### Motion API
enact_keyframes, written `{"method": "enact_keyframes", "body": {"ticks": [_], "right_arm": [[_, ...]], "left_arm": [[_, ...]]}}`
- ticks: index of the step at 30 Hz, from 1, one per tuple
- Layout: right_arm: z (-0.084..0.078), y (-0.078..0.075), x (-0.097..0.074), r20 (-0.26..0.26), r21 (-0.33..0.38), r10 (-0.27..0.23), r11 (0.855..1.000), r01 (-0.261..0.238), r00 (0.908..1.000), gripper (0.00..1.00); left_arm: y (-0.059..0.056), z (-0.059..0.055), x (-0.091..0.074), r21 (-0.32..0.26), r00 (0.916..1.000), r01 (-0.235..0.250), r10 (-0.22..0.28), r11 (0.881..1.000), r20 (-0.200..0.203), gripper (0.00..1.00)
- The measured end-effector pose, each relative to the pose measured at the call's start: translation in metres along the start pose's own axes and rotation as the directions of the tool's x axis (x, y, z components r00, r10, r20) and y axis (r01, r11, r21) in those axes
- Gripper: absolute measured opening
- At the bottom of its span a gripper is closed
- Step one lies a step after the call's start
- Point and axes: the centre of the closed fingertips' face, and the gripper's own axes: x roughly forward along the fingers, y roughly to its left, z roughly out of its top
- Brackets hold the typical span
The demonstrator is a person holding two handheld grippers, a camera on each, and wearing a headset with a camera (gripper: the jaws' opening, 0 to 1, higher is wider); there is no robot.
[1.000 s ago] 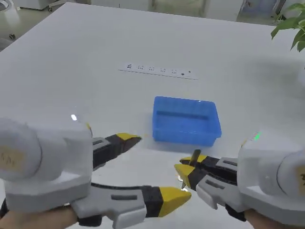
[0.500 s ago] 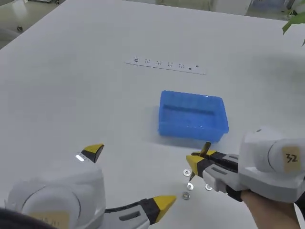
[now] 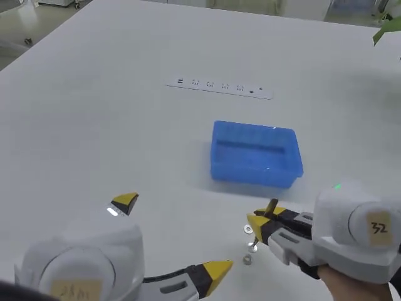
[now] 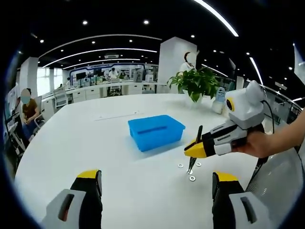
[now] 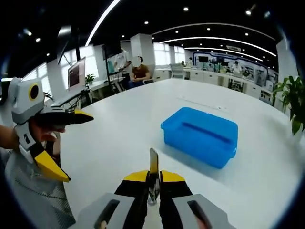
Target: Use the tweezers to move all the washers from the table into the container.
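A blue container (image 3: 257, 153) stands mid-table, also in the left gripper view (image 4: 156, 131) and the right gripper view (image 5: 202, 133). My right gripper (image 3: 254, 222) is shut on dark tweezers (image 3: 271, 207), which point down at the table just before the container. Small metal washers (image 3: 249, 229) lie loose by the tweezer tips; another washer (image 3: 247, 259) lies nearer me. The left gripper view has the washers (image 4: 192, 178) under the tweezers (image 4: 194, 152). My left gripper (image 3: 172, 237) hangs open and empty at the near left, its jaws wide apart.
A flat white socket strip (image 3: 219, 88) is set into the table beyond the container. A potted plant (image 3: 390, 28) stands at the far right corner. Bare white tabletop (image 3: 94, 125) stretches to the left. People sit at desks far behind (image 5: 140, 69).
The left gripper has drawn back toward me and to the lower left, uncovering the table by the tweezers. The washers have come into sight. The right gripper stays shut on the tweezers.
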Motion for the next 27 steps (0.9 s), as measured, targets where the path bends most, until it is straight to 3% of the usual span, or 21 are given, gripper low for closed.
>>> {"method": "enact_keyframes", "body": {"ticks": [27], "right_arm": [[-0.0007, 0.0015, 0.0009, -0.001, 0.023, -0.004, 1.0, 0.004, 1.0, 0.05]], "left_arm": [[-0.0026, -0.0053, 0.0026, 0.036, 0.9997, 0.012, -0.011, 0.999, -0.024, 0.99]]}}
